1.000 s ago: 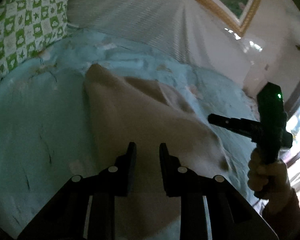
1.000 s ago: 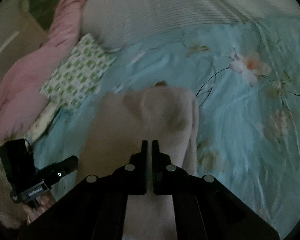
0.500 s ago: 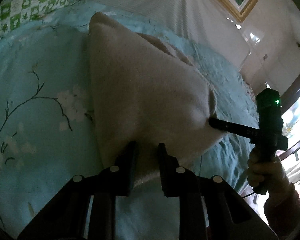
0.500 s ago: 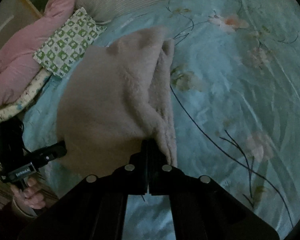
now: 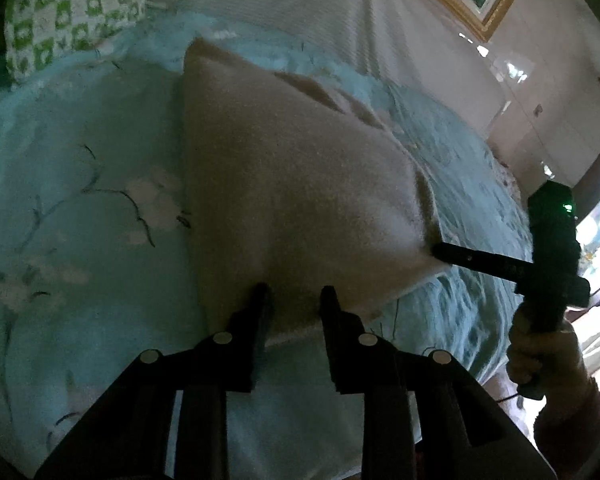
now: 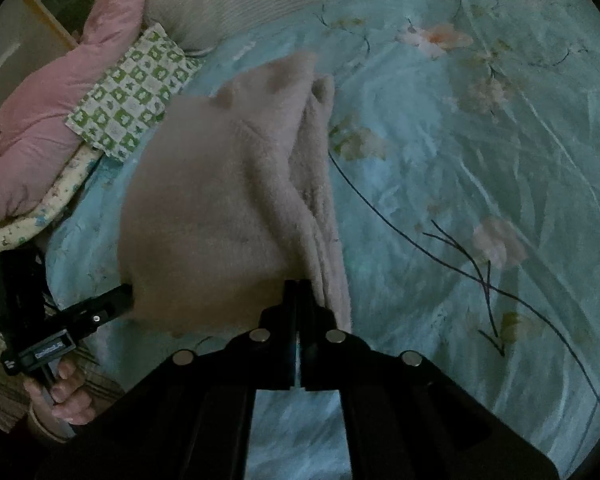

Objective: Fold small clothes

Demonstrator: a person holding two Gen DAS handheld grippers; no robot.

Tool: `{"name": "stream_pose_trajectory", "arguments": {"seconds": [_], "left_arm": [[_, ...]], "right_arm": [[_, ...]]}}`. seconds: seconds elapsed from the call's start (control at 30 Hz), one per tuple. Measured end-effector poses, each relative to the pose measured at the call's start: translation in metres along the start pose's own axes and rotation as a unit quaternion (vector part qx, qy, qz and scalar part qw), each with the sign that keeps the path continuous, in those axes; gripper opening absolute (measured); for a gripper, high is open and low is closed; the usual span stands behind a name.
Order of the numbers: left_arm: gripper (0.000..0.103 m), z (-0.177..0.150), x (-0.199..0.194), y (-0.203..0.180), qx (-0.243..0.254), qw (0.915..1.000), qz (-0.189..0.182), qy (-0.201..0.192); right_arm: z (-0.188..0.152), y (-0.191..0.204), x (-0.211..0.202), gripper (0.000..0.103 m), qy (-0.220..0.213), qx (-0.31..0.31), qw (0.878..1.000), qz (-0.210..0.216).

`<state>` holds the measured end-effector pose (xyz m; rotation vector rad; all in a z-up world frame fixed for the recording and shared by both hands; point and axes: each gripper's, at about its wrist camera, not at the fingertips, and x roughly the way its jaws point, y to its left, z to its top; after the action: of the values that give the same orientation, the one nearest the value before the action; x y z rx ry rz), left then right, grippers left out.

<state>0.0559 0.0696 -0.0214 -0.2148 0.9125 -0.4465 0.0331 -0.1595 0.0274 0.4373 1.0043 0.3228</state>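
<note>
A beige fleece garment (image 5: 292,184) lies folded on the light blue flowered bedsheet (image 5: 80,240). Its near edge sits between the fingers of my left gripper (image 5: 295,294), whose jaws are opening and stand visibly apart around the cloth. In the right wrist view the left gripper (image 6: 128,296) is at the garment's (image 6: 220,200) left corner. My right gripper (image 6: 296,284) is shut on the garment's near right corner, beside the stacked fold layers. From the left wrist view the right gripper (image 5: 436,250) pinches that corner, with a hand (image 5: 540,356) on its handle.
A green checked pillow (image 6: 132,100) and a pink quilt (image 6: 40,120) lie at the bed's far left. A white ribbed cover (image 5: 300,8) runs along the head of the bed. A gold picture frame (image 5: 480,8) hangs above. The sheet (image 6: 480,200) stretches wide on the right.
Both grippers have come down and toward the bed's near side with the garment, which now lies lower and flatter. The left jaws stand wider apart than half a second ago.
</note>
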Motion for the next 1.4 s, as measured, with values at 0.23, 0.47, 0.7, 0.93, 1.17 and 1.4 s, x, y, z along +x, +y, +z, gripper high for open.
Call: {"name": "stream_pose_trajectory", "arguments": {"seconds": [0.23,0.47,0.7,0.93,1.17,1.4], "left_arm": [[0.051,-0.005,-0.032,-0.012,0.028,0.9966,0.067,-0.04],[0.064,-0.026,-0.049,-0.006,0.014,0.9908,0.124,-0.051],[0.074,-0.052,-0.054,-0.002,0.014,0.9867,0.158,-0.037],[0.08,-0.07,-0.057,-0.012,0.036,0.9821,0.182,-0.033],[0.081,-0.056,-0.056,-0.013,0.035,0.983,0.175,-0.043],[0.082,0.007,-0.043,0.012,-0.006,0.9901,0.13,-0.052]], "right_arm": [[-0.004,0.015,-0.033,0.035,-0.038,-0.013,0.999,-0.011],[-0.022,0.03,-0.056,0.052,-0.066,-0.036,0.997,-0.008],[-0.05,0.036,-0.06,0.053,-0.059,-0.058,0.996,-0.034],[-0.078,0.049,-0.058,0.067,-0.047,-0.092,0.994,-0.047],[-0.06,0.049,-0.056,0.067,-0.058,-0.081,0.994,-0.034],[0.007,0.039,-0.047,0.067,-0.101,-0.052,0.993,-0.022]]}}
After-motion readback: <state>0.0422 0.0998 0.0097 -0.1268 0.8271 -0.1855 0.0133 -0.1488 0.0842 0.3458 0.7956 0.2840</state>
